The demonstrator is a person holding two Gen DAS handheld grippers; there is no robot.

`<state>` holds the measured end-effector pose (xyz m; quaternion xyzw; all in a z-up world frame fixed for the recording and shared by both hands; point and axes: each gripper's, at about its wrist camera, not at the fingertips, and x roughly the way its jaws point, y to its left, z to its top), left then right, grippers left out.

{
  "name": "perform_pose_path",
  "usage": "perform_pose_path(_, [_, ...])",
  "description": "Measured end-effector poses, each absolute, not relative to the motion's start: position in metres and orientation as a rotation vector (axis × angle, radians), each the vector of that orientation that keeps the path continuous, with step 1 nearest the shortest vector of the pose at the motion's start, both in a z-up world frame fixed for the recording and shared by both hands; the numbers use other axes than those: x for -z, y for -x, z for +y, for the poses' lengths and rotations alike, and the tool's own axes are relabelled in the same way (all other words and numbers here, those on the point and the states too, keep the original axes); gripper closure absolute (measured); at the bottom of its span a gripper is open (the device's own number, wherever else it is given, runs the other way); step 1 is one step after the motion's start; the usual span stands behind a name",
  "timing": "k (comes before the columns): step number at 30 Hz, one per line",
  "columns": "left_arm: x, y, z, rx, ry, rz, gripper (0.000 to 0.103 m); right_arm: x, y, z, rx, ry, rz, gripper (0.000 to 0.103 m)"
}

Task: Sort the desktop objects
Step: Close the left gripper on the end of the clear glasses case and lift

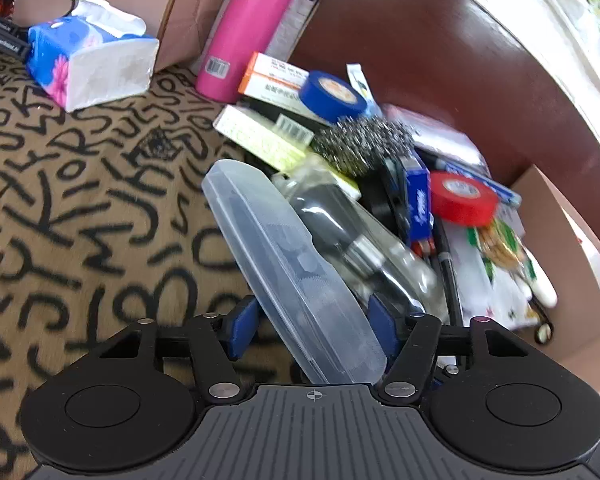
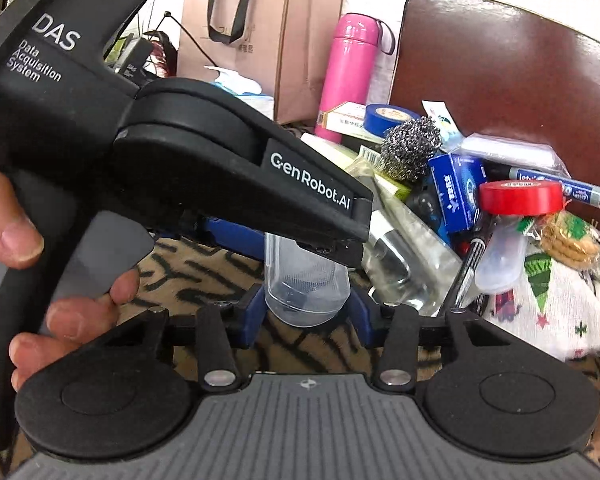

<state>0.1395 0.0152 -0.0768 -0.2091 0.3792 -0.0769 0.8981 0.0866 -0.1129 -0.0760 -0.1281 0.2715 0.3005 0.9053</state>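
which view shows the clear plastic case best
The left wrist view: the clear plastic case shows nearly full length, lying between the left gripper's fingers. In the right wrist view only its rounded end shows, since the other gripper's black body covers the rest.

Clutter pile (image 1: 380, 184) right; patterned cloth (image 1: 80, 200) free left

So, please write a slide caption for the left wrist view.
Left gripper closing around a clear plastic case beside a cluttered pile of desktop objects.
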Motion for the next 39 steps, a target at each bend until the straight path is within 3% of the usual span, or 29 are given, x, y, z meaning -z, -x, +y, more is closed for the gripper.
perform_pose_path(11, [0.072, -0.063, -0.031, 0.245, 0.361, 0.824, 0.042, 0.074, -0.011, -0.16, -0.639, 0.235, 0.619, 0.052])
perform_pose_path(15, [0.072, -0.047, -0.046, 0.298, 0.331, 0.832, 0.025, 0.075, 0.009, -0.181, -0.6, 0.208, 0.642, 0.052])
perform_pose_path(22, [0.07, -0.063, -0.033, 0.246, 0.422, 0.854, 0.016, 0.071, 0.003, -0.183, -0.553, 0.159, 0.629, 0.046])
perform_pose_path(25, [0.072, -0.071, -0.028, 0.239, 0.436, 0.859, 0.017, 0.069, -0.004, -0.175, -0.566, 0.173, 0.611, 0.045])
perform_pose_path(30, [0.071, -0.074, -0.033, 0.244, 0.382, 0.857, 0.027, 0.071, -0.014, -0.168, -0.57, 0.171, 0.624, 0.045])
perform_pose_path(37, [0.073, -0.075, -0.04, 0.239, 0.336, 0.847, 0.026, 0.077, -0.018, -0.166, -0.568, 0.135, 0.657, 0.046])
perform_pose_path(39, [0.072, -0.073, -0.044, 0.231, 0.3, 0.844, 0.036, 0.081, -0.02, -0.168, -0.58, 0.114, 0.676, 0.052])
